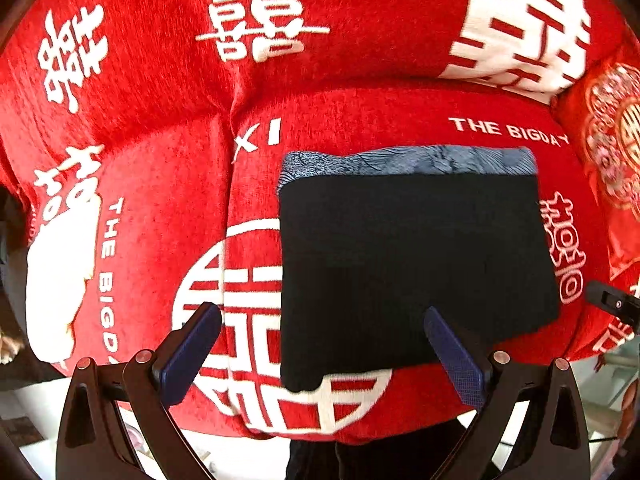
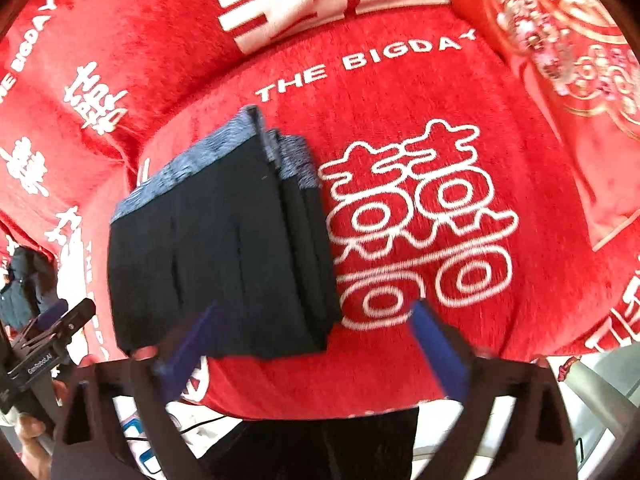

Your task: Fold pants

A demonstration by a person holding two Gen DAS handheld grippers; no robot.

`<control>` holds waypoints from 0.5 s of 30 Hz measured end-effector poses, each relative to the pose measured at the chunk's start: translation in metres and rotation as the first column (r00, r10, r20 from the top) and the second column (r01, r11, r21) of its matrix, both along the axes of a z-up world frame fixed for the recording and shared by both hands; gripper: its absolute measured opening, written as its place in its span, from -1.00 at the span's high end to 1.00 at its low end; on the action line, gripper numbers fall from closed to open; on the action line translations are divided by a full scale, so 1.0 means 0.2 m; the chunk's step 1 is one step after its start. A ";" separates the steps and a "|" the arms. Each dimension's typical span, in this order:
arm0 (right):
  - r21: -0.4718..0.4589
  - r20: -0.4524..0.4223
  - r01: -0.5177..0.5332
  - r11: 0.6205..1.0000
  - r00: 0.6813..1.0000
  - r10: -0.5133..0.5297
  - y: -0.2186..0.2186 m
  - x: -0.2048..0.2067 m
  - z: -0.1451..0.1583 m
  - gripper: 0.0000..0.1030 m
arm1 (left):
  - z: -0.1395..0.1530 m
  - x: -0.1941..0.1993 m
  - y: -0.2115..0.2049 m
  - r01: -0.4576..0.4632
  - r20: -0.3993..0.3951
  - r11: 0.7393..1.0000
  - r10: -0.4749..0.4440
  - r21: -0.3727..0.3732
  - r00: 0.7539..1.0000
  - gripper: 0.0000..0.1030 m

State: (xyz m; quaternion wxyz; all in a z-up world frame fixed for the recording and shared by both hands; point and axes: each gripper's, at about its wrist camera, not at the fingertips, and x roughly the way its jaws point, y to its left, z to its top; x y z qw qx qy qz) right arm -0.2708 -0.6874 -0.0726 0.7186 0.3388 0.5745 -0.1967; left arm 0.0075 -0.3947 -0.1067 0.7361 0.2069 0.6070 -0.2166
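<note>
The dark pants [image 1: 412, 264] lie folded into a compact rectangle on the red sofa seat [image 1: 360, 120], with a blue-grey patterned waistband [image 1: 408, 162] along the far edge. My left gripper [image 1: 320, 328] hangs above the near left corner, jaws wide open, nothing between the blue pads. In the right wrist view the same folded pants [image 2: 224, 248] show stacked layers at their right edge. My right gripper [image 2: 316, 320] is open above the near right corner, blurred, and holds nothing. The left gripper [image 2: 52, 332] shows at the left edge of that view.
The seat is covered by a red plush cover with white characters and "THE BIGDAY" lettering [image 2: 368, 60]. A red embroidered cushion [image 1: 612, 140] lies at the right. The sofa's front edge [image 1: 320, 432] drops to a pale floor with clutter below.
</note>
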 end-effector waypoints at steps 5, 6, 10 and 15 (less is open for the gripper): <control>-0.088 -0.008 -0.041 0.995 0.999 0.040 0.19 -0.05 0.14 -0.99 | 0.13 -0.12 0.03 0.031 0.031 0.999 -0.031 -0.008 0.999 -0.98; -0.094 -0.016 -0.050 0.994 0.999 0.049 0.22 -0.05 0.16 -1.00 | 0.15 -0.13 0.04 0.032 0.035 0.999 -0.032 -0.009 0.999 -0.98; -0.104 -0.058 -0.077 0.992 0.996 0.072 0.30 -0.07 0.24 -0.99 | 0.23 -0.18 0.08 0.024 0.034 0.999 -0.023 -0.027 0.999 -0.98; -0.110 -0.041 -0.080 0.991 0.996 0.076 0.34 -0.09 0.39 -0.99 | 0.30 -0.23 0.09 0.009 0.009 1.000 -0.008 -0.028 1.000 -0.98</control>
